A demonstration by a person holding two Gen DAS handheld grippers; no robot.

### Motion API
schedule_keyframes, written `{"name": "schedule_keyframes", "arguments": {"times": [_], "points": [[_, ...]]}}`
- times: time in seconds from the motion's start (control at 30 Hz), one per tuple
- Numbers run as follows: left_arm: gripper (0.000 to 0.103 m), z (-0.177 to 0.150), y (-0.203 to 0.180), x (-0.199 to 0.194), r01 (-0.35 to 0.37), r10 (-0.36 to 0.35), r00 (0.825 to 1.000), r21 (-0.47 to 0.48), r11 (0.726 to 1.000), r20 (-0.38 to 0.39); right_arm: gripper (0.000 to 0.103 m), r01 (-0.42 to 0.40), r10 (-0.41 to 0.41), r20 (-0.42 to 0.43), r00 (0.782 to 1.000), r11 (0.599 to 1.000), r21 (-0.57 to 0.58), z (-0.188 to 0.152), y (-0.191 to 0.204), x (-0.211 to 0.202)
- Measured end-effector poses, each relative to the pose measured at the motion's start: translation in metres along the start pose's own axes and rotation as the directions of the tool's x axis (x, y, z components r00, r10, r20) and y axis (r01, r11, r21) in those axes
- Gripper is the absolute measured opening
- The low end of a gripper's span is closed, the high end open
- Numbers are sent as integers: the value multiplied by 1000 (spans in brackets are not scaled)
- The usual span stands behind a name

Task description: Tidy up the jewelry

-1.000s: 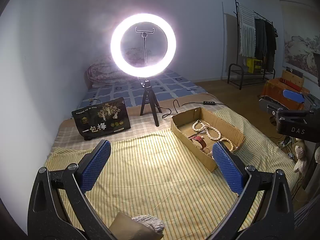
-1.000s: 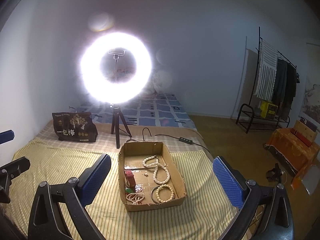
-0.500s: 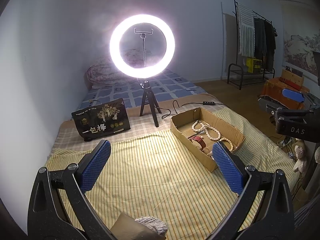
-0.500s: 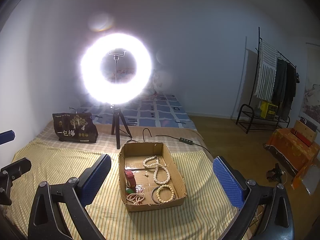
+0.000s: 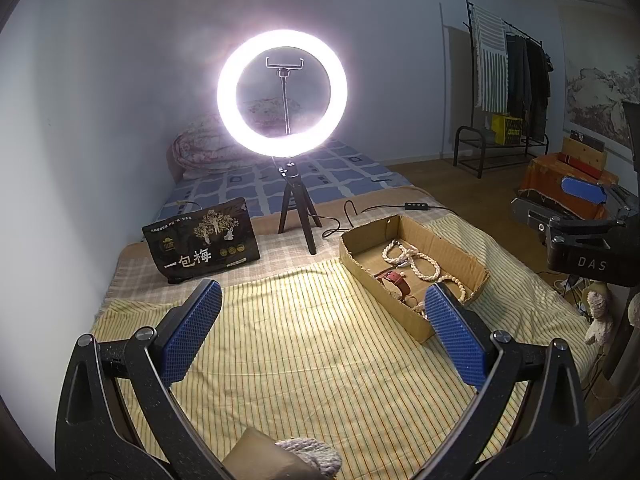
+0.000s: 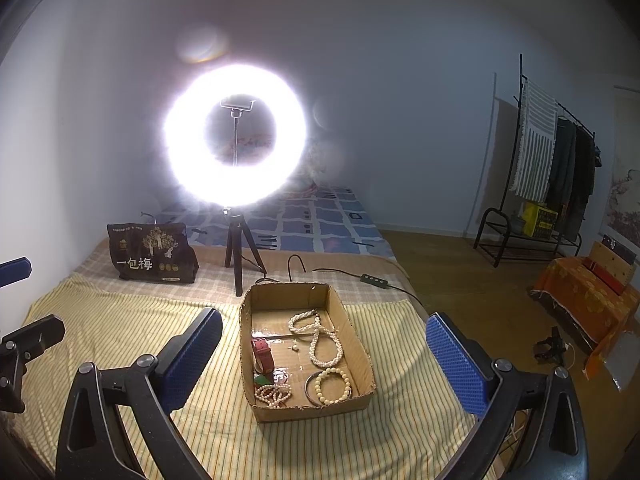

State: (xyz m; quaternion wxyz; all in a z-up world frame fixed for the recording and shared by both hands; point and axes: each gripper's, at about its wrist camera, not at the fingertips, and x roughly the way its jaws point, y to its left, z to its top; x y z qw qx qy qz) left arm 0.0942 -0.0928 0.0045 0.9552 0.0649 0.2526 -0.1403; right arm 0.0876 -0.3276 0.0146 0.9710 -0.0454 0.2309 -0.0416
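A shallow cardboard box point(image 6: 362, 354) lies on the striped yellow bedcover and also shows in the left wrist view point(image 5: 464, 258). Inside it lie a long white bead necklace point(image 6: 320, 338), a red watch strap point(image 6: 262, 354), a cream bead bracelet point(image 6: 332, 386), a metal bangle point(image 6: 309, 390) and a small bead string point(image 6: 274, 394). My right gripper point(image 6: 324, 360) is open and empty, held above the box's near end. My left gripper point(image 5: 320, 334) is open and empty over bare bedcover, left of the box. Its side shows at the left edge of the right wrist view point(image 6: 24, 336).
A lit ring light on a small tripod point(image 6: 236, 152) stands behind the box, its cable and switch point(image 6: 374, 281) trailing right. A black snack bag point(image 6: 154, 254) leans at the back left. A clothes rack point(image 6: 556, 168) and orange-covered crate point(image 6: 588, 300) stand on the floor at right.
Both grippers have stayed open and almost still. The views shift only very slightly.
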Motion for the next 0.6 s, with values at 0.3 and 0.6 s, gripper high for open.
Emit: {"name": "schedule_keyframes", "arguments": {"times": [0.3,0.6], "points": [[103,0,0,0,1,-1,1000,2,1000,1,103,-8,8,-7,1000,1000,-2,0,0,2],[103,4,0,-1,-6,6,1000,8,1000,5,103,-12,12,-14,1000,1000,-9,-2,1,3]]}}
